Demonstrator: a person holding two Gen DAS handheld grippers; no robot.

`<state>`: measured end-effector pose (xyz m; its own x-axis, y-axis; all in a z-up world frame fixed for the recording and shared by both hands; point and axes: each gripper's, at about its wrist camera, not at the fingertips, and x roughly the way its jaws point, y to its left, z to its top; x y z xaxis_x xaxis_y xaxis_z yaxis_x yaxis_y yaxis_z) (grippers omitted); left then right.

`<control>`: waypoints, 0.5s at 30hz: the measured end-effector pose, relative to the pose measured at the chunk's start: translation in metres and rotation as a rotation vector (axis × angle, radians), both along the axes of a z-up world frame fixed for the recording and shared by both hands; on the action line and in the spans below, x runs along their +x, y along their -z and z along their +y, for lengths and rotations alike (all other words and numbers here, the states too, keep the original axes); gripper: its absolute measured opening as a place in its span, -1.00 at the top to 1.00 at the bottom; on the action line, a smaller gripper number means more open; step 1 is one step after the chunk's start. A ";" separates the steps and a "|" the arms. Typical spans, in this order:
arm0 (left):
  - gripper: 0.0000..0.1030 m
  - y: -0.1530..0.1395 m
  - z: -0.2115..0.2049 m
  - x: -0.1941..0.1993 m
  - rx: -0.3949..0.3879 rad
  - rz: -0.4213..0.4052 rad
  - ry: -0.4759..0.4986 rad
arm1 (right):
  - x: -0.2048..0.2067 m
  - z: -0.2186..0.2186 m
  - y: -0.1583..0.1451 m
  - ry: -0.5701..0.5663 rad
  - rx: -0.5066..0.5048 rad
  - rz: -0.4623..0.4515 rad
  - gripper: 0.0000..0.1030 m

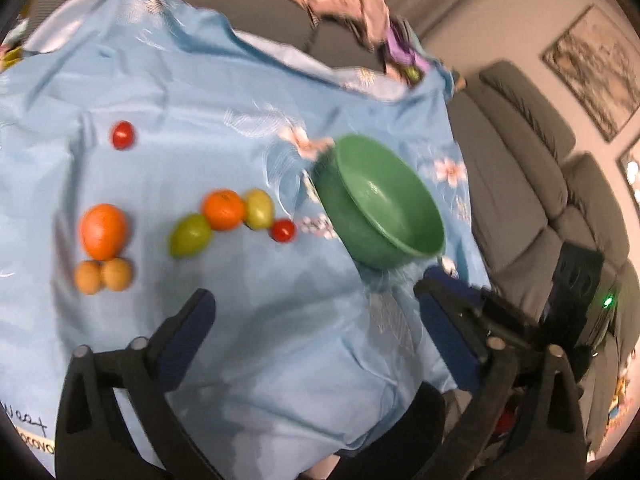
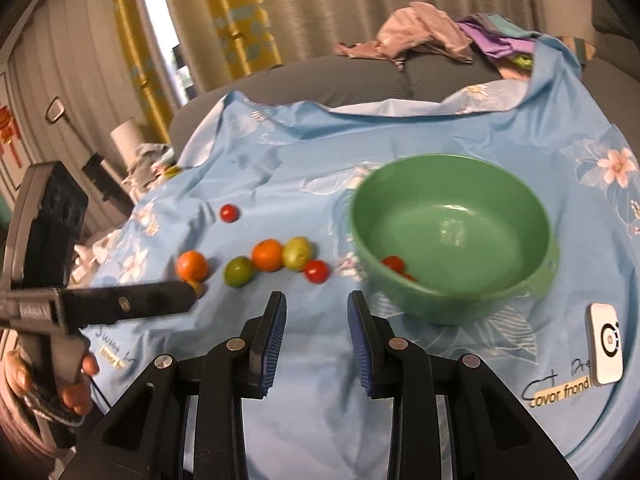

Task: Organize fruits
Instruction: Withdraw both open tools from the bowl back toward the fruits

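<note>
Wrinkled light-blue floral cloth (image 2: 304, 168) spread over a grey cushioned surface, far edge folded back. Round green plastic bowl (image 2: 452, 236) on the cloth's right side, upright; small red tomato (image 2: 394, 263) inside against the near wall, a second red shape beside it mostly hidden by the rim. Bowl interior hidden in the left wrist view by its tilted perspective. Row on the cloth left of the bowl, touching or nearly so: red cherry tomato (image 2: 317, 271), yellow-green round fruit (image 2: 297, 253), orange mandarin (image 2: 267, 255), green round fruit (image 2: 239, 272). Farther left, larger orange fruit (image 1: 103, 231) with two small tan-brown round fruits (image 1: 103, 275) touching its near side; in the right wrist view largely hidden behind a black finger. Lone red cherry tomato (image 1: 122, 135) apart, toward the far left. Left gripper (image 1: 316, 308) spread wide apart, nothing between the fingers, above bare cloth near the bowl. Right gripper (image 2: 317, 308) drawn nearly together, narrow gap, nothing clamped. Hand (image 2: 48, 384) on the left tool's handle cut off at the frame edge. White rectangular device (image 2: 606, 346) with a black ring mark near right. Heap of pink and purple clothing (image 2: 432, 34) far right. Printed lettering on the cloth only partly legible. Both views motion-blurred.
</note>
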<state>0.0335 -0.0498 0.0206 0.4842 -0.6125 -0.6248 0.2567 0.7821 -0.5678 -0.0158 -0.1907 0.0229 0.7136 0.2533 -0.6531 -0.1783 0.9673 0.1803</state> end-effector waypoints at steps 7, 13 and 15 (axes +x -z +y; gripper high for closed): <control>-0.99 -0.017 0.042 -0.020 -0.081 -0.105 -0.047 | -0.003 0.019 0.001 -0.051 -0.013 0.002 0.38; -0.99 -0.019 0.051 -0.029 -0.024 -0.159 -0.070 | -0.002 0.027 0.006 -0.064 -0.013 0.023 0.38; -0.99 -0.017 0.054 -0.028 -0.003 -0.171 -0.102 | 0.000 0.031 0.008 -0.076 -0.020 0.029 0.38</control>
